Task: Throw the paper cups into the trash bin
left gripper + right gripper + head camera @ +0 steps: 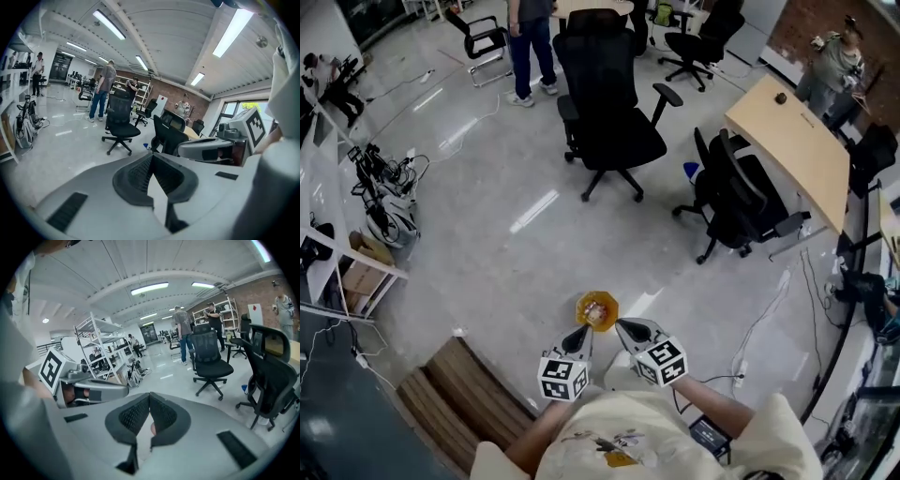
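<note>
Nearest the wearer, just short of the orange bin (596, 310): left gripper (580, 335) and right gripper (624, 326), side by side, tips flanking the bin's near rim as the head view frames them.
- Both tongs clenched, pads meeting at the tips, nothing grasped.
- Near and to the left of the bin: slatted wooden bench (455, 394).
- Bin: standing on the floor, judged to be the trash bin. Pale items inside it are taken for the paper cups, though too small to confirm.
- Progress: no cup shows loose anywhere around the bin and both grippers are empty, so disposal is judged complete or nearly so.
- Beyond the bin: black office chair (609, 117). Beyond and to the right, a second chair (736, 197) and a curved desk (792, 150). Farthest, a standing person (531, 47).

View differences:
- Only the head view shows the bin and its contents.
- The gripper views look across the room over it. They alone confirm the jaw closure and add the ceiling lights and metal shelving (101, 350).
</note>
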A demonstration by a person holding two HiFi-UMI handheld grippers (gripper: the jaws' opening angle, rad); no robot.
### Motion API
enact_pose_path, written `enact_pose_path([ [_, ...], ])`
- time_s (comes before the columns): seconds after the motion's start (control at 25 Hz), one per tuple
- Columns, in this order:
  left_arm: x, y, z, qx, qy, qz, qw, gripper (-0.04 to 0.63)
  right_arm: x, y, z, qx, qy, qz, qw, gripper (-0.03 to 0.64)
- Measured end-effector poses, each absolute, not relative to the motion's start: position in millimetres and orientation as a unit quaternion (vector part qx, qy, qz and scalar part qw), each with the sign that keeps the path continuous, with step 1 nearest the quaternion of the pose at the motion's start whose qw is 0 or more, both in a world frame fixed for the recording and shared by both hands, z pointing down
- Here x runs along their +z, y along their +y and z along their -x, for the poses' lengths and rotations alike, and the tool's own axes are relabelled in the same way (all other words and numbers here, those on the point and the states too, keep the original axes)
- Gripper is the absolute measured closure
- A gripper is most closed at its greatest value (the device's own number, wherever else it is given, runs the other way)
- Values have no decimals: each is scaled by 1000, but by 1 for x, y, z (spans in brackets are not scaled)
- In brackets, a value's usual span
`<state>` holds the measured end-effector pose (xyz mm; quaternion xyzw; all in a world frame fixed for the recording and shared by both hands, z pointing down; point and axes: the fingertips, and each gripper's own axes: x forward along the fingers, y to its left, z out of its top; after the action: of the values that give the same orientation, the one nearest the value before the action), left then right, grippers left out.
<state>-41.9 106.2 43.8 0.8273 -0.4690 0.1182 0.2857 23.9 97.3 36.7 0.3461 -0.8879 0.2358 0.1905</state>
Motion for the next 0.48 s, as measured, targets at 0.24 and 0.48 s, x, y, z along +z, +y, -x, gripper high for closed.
enact_pose_path([
  [0.24,-5,100,47,89,-459,-844,265,589,-21,92,-12,208,-892,-371,152,609],
  [0.48,-49,90,46,77,-440,-864,233,589,-56,95,-11,197,-893,-385,124,609],
])
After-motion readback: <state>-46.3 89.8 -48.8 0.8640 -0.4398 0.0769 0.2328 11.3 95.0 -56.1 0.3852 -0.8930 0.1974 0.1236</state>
